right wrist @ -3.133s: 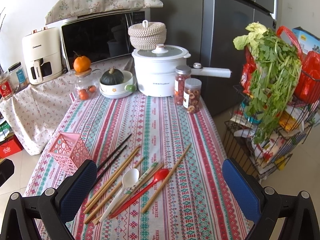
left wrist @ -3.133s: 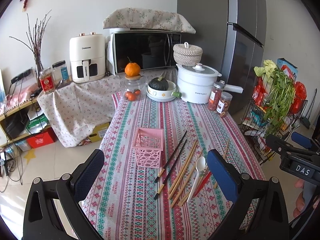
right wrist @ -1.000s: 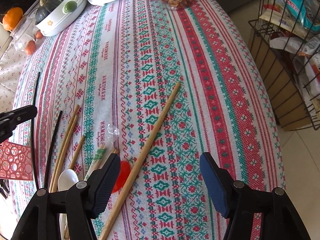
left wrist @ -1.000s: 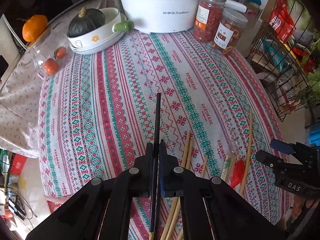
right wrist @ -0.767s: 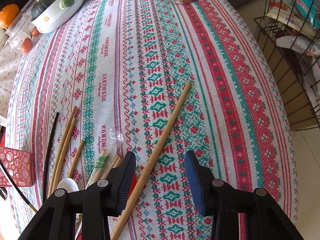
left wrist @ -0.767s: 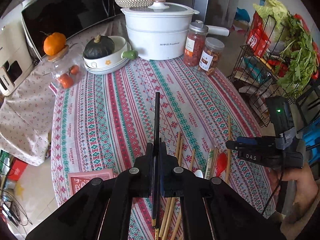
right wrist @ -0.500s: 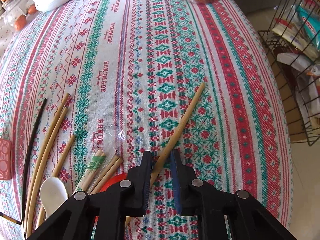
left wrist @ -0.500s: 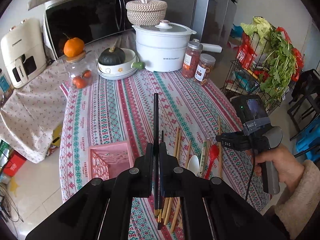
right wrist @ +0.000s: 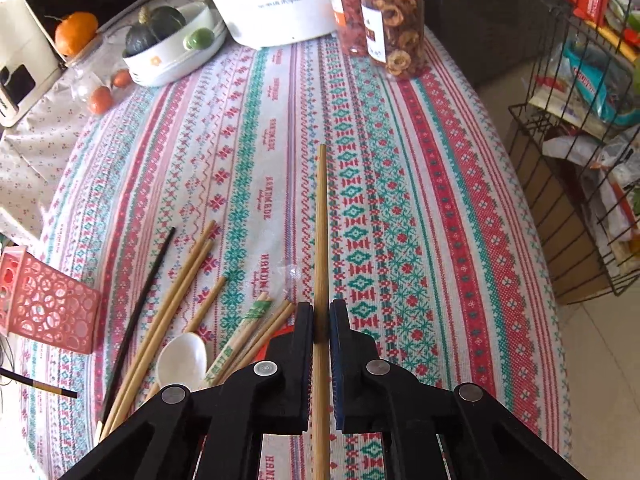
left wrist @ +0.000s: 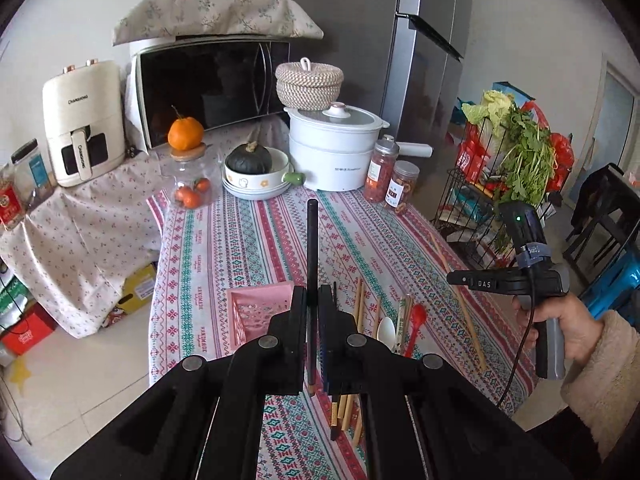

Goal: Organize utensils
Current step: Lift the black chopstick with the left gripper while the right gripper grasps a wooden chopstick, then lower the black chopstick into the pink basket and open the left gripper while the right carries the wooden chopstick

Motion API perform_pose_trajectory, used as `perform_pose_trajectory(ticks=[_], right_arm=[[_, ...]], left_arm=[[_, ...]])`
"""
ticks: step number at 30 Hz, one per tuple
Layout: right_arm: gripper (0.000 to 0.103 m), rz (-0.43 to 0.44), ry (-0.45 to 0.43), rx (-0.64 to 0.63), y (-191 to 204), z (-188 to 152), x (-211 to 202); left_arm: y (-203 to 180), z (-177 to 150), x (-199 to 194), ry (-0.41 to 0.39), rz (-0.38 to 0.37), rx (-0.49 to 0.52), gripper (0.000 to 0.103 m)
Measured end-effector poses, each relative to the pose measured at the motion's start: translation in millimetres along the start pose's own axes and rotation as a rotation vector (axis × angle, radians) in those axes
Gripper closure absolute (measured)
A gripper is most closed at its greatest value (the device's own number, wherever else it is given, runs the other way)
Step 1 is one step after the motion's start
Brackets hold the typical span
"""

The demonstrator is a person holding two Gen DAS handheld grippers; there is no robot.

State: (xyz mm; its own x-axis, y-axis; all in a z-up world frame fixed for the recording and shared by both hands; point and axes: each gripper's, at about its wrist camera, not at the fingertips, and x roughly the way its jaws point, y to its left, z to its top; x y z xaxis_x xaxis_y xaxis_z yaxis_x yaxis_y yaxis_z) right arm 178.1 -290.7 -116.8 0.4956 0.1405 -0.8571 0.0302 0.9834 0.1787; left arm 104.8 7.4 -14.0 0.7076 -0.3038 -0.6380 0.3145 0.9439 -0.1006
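Two chopsticks are in your grip, one per tool. Your left gripper [left wrist: 313,300] has its jaws pressed together on a black chopstick [left wrist: 312,248], which stands out forward along the fingers above the striped tablecloth [left wrist: 248,240], its gold-banded end hanging below the pads. Just beside those jaws, to their left, sits the pink perforated basket [left wrist: 256,308], resting on the cloth. Your right gripper [right wrist: 321,316] is clamped on a long bamboo chopstick [right wrist: 321,220], and the stick runs straight ahead between the pads over the cloth, its far tip pointing toward the jar of dried fruit slices [right wrist: 396,24]. To the left of that gripper lie the loose utensils: a second black chopstick [right wrist: 140,300] nearest the basket, then a pair of bamboo chopsticks [right wrist: 176,288] side by side, a shorter bamboo stick [right wrist: 208,300], a white spoon [right wrist: 182,362], a paper-sleeved pair of chopsticks [right wrist: 240,336], and a red spoon [left wrist: 416,324] that your right camera mostly hides behind the jaws. At the far end of the table stand the white electric pot [left wrist: 334,148] and the bowl holding a green squash [left wrist: 256,172].
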Motion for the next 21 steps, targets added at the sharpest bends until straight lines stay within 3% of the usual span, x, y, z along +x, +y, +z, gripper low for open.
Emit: perform_pose_trajectory(ticks=[8,12,21], right_arm=[[0.097,0.031,-0.214,-0.089,36,-8,-72],[0.097,0.083,-0.331,-0.091,53,-8,-103],[0.097,0.161,-0.499,-0.093,85,-3,-126]], left_arm=[[-2,10,-52,-0.172,-0.009,-0.013,0.098],[-3,18,-72,-0.264,0.029,-0.010,0.098],[17,30,-68,-0.330,0.086,-0.054,0.098]])
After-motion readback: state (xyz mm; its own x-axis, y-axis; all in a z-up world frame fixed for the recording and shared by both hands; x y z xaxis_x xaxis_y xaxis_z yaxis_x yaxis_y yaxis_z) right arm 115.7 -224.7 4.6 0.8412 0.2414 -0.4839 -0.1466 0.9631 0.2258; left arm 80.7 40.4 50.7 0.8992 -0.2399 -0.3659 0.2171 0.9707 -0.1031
